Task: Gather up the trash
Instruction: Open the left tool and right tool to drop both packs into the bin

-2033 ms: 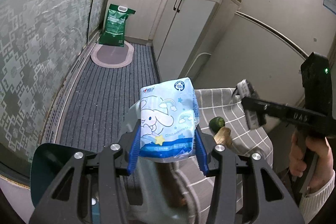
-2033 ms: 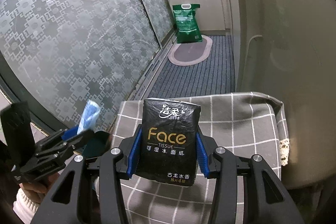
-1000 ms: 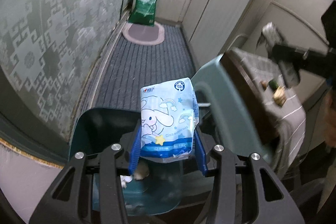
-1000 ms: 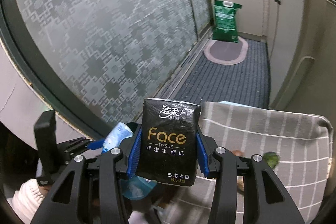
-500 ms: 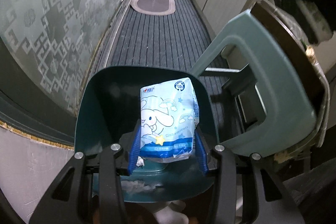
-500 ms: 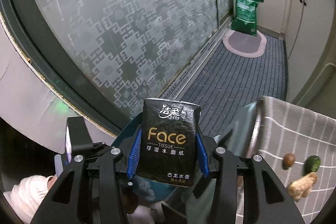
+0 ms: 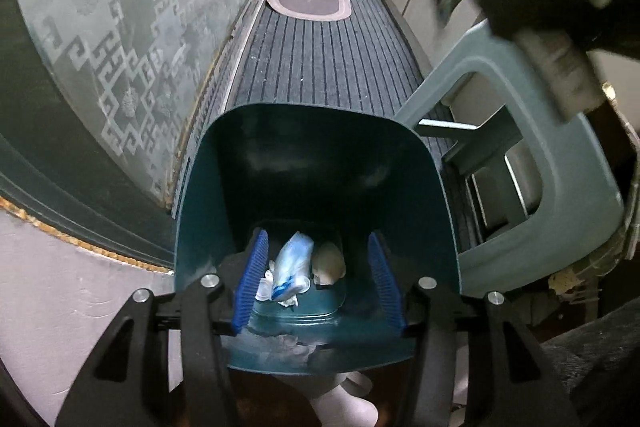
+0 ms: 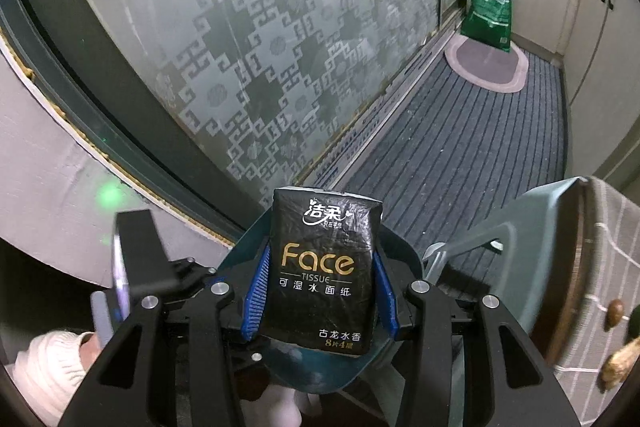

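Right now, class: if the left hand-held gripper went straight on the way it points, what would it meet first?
The left hand-held gripper, open, points down into the dark teal plastic bin. It would probably first meet the pale blue tissue packet lying at the bottom, though depth is unclear.

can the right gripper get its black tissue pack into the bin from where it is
Probably yes. The right gripper holds the black tissue pack above the open bin, which has no lid. The open left gripper is over the bin too, so it may crowd the drop.
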`<state>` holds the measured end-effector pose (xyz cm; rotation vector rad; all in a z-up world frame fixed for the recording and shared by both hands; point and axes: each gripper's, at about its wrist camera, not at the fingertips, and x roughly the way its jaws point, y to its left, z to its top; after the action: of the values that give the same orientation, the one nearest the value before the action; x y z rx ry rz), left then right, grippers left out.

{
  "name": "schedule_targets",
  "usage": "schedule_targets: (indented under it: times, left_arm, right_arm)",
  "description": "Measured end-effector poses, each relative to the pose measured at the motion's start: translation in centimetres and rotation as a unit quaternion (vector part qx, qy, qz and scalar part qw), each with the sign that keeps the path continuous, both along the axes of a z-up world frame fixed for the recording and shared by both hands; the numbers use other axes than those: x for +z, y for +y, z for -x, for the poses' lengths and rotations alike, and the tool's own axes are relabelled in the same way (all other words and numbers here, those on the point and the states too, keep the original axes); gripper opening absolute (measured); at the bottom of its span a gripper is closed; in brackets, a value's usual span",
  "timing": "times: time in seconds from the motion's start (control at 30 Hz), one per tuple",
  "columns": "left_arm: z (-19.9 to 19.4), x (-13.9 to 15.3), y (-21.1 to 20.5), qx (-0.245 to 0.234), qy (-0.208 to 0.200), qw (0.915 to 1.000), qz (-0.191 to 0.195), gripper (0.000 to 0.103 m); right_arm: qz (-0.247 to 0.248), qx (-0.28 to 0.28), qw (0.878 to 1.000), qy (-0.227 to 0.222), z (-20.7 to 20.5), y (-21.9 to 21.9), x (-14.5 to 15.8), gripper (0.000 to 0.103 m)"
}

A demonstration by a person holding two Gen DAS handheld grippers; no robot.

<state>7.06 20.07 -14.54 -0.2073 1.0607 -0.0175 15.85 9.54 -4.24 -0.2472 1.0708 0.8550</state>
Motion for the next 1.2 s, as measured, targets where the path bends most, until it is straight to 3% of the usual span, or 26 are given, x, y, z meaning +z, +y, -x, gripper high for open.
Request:
schedule_targets:
  times: [0.6, 1.03, 1.2]
  left_arm:
    - [4.2, 8.0, 2.2, 0.033, -0.100, 0.9943, 0.015, 0.032]
    - [6.0, 13.6, 1.2, 0.030, -0.164, 0.9856, 0.029, 0.028]
    - [6.7, 15.6, 0.3, 0.023, -0.189, 0.9812, 0.033, 0.028]
  right_arm:
    - [0.058, 0.010, 0.998, 0.015, 0.2, 3.4, -5.6, 0.046]
    - [0.109, 0.027, 0.993, 0.039, 1.2, 4.5, -11.4, 0.047]
    - [0.118, 0.025, 0.992, 0.043, 1.4, 4.3, -12.4, 0.054]
